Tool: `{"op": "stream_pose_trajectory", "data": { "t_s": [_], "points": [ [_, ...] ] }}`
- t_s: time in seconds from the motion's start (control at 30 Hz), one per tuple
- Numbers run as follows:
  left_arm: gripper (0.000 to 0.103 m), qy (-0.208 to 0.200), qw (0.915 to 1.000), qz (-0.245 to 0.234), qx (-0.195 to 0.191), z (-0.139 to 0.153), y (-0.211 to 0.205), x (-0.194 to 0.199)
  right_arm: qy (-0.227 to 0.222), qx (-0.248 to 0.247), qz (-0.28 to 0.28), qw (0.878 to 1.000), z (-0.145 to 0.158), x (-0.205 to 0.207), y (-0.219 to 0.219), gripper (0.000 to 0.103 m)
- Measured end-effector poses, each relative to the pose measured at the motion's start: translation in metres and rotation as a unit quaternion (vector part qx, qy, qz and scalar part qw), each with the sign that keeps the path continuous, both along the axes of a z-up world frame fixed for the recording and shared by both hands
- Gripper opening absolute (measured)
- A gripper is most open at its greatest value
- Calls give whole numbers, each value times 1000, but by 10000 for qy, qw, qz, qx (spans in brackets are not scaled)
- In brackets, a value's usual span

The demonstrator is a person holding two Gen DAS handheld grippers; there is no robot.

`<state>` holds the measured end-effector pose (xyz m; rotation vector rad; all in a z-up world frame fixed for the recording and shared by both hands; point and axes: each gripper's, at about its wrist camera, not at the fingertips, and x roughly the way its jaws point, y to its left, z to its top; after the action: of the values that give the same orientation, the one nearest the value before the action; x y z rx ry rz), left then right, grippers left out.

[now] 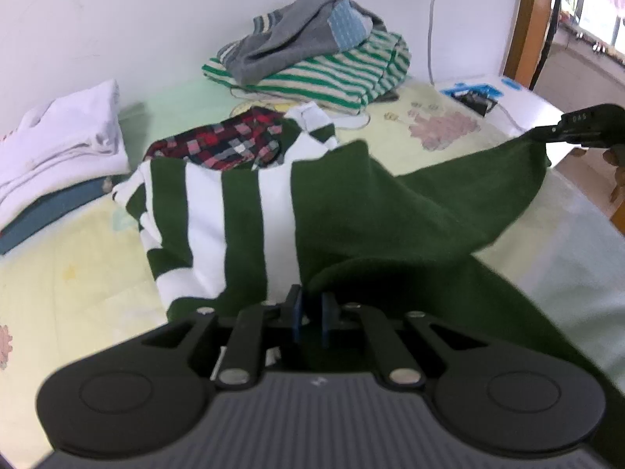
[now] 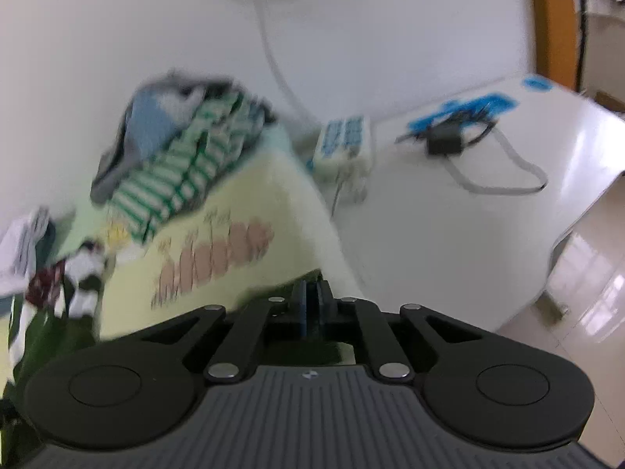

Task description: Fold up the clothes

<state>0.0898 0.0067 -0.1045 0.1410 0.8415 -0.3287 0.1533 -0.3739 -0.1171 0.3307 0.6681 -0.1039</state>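
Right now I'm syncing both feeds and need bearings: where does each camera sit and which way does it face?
Left wrist: rides the left tool, looking across the bed at the green striped shirt it pinches; the right tool grips the far corner.
Right wrist: rides the right tool, blurred, facing the white table.
Shared: the striped clothes pile by the wall.

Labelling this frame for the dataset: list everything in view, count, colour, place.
green and white striped shirt: 1, dark green/white, mid-bed, solid green part lifted
plaid garment: 1, red/black, behind shirt
white stack: 1, white, folded, far left on a blue item
clothes pile: 1, grey over green/cream stripes, by wall
bed sheet: 1, pale yellow, patterned
white table: 1, right of bed
power strip: 1, white/blue, on table
black adapter: 1, with cable, on table
left claw: shut on shirt
right claw: shut on shirt
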Motion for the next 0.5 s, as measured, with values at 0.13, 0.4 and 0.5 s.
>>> {"op": "stream_pose_trajectory", "data": {
  "t_s": [0.13, 0.4, 0.5],
  "points": [
    [8, -21, 9999, -30, 105, -5, -5, 0, 186, -243, -159, 9994, -5, 9, -4, 5],
    [30, -163, 9996, 210, 18, 20, 15, -37, -87, -1005, -468, 9938, 18, -10, 18, 30],
    [29, -35, 9987, 501, 6, 25, 27, -72, -281, -155, 612, 9976, 39, -31, 36, 30]
  ]
}}
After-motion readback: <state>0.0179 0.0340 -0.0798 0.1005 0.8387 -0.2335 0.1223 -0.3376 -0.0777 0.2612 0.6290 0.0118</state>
